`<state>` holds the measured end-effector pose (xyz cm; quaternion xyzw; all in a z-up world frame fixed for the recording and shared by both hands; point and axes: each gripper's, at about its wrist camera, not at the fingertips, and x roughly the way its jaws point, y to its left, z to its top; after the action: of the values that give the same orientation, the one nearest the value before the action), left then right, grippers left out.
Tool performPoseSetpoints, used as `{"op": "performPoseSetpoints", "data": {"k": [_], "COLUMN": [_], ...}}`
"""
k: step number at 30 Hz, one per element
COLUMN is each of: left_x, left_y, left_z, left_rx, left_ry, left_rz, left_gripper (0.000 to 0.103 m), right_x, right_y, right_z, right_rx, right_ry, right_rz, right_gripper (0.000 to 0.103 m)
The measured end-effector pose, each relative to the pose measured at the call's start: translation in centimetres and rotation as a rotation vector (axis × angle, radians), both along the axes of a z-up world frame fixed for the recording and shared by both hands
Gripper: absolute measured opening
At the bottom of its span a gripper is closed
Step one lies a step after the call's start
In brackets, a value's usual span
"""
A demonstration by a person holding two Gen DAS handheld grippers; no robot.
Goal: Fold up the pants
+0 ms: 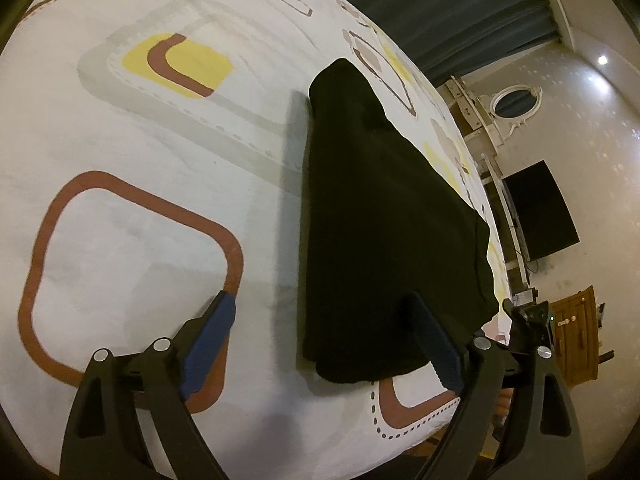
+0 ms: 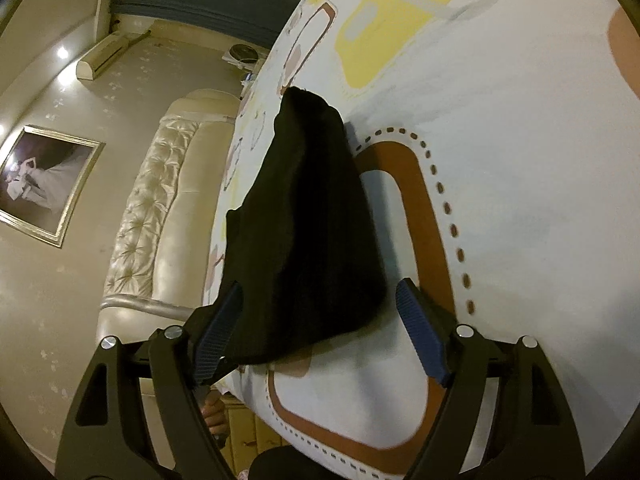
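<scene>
Black pants (image 1: pixel 380 224) lie folded lengthwise in a long narrow strip on a white bedsheet (image 1: pixel 140 240) with brown and yellow shapes. The wide end is nearest me. My left gripper (image 1: pixel 320 304) is open above the near left corner of the pants, its right finger (image 1: pixel 434 344) over the cloth and its left finger over bare sheet. In the right wrist view the same pants (image 2: pixel 304 232) run away from me. My right gripper (image 2: pixel 320 292) is open and straddles their near end, without pressing on the cloth.
The bed edge (image 1: pixel 424 436) curves close under both grippers. A padded cream headboard (image 2: pixel 160 216), a framed picture (image 2: pixel 44 184) and an air conditioner (image 2: pixel 104 56) show beyond the bed. A dark screen (image 1: pixel 540 216), a wooden cabinet (image 1: pixel 576 340) and dark curtains (image 1: pixel 460 12) are visible in the left wrist view.
</scene>
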<state>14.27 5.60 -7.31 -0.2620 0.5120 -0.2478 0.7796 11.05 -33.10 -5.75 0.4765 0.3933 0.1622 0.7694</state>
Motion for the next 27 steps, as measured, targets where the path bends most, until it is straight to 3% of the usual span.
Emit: {"op": "performPoseSetpoints", "data": {"k": [12,13,14,17,22,27], "left_x": [0.7,0.8,0.8,0.8,0.0,-0.2], "left_y": [-2.5,-2.8,-3.1,-3.5,-3.9,-4.0], "left_z": [-0.3,-0.3,-0.4,-0.3,1.0,1.4], "left_rx": [-0.025,-0.008,0.0,0.019,0.064,0.091], "left_ry": [0.025,0.026,0.033,0.044,0.001,0.005], "left_rz": [-0.073,-0.082,-0.094,-0.092,-0.086,-0.07], "left_gripper": [0.088,0.074,0.062,0.053,0.041,0.039], "right_x": [1.9,2.1,2.3,2.2,1.4,0.6], "right_y": [2.7,3.0,3.2,3.0,2.7,2.3], "right_z": [0.0,-0.1,-0.2,-0.4,0.4,0.8], "right_rx": [-0.064,-0.095,-0.124,-0.117,-0.046,0.002], "right_ry": [0.027,0.043,0.058,0.059,0.015,-0.007], "right_rz": [0.049,0.061,0.067,0.07,0.061,0.057], "right_gripper": [0.081,0.072,0.056,0.042,0.035,0.033]}}
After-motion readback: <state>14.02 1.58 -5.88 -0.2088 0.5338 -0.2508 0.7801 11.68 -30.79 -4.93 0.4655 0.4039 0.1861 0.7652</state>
